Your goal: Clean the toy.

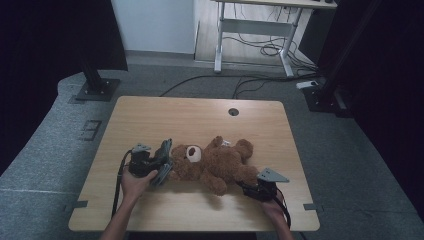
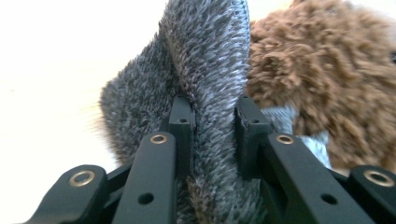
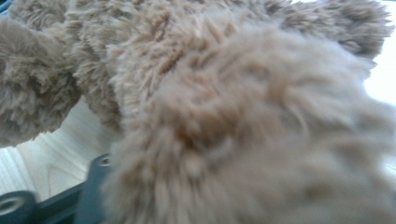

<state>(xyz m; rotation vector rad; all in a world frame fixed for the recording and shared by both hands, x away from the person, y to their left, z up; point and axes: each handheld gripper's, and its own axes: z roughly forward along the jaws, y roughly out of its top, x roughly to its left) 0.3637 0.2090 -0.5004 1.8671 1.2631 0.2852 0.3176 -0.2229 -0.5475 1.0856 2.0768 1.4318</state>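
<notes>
- Your left gripper [image 2: 212, 109] is clamped on the grey furry cloth [image 2: 205, 60]; hold firm beside the teddy bear's [image 1: 215, 162] head.
- Your right gripper [image 1: 257, 191] sits at the bear's leg; I can't tell its jaws' state, so confirm.

I see a brown teddy bear [image 1: 215, 162] with a white muzzle, a grey furry cloth [image 2: 205, 84] at centre frame, and a pale wood-grain table [image 1: 200, 117].

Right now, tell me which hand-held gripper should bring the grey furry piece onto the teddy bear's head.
Left. The left hand-held gripper already has the grey furry piece between its jaws, right beside the teddy bear and its head. The right hand-held gripper sits at the bear's leg, far from the head.
</notes>
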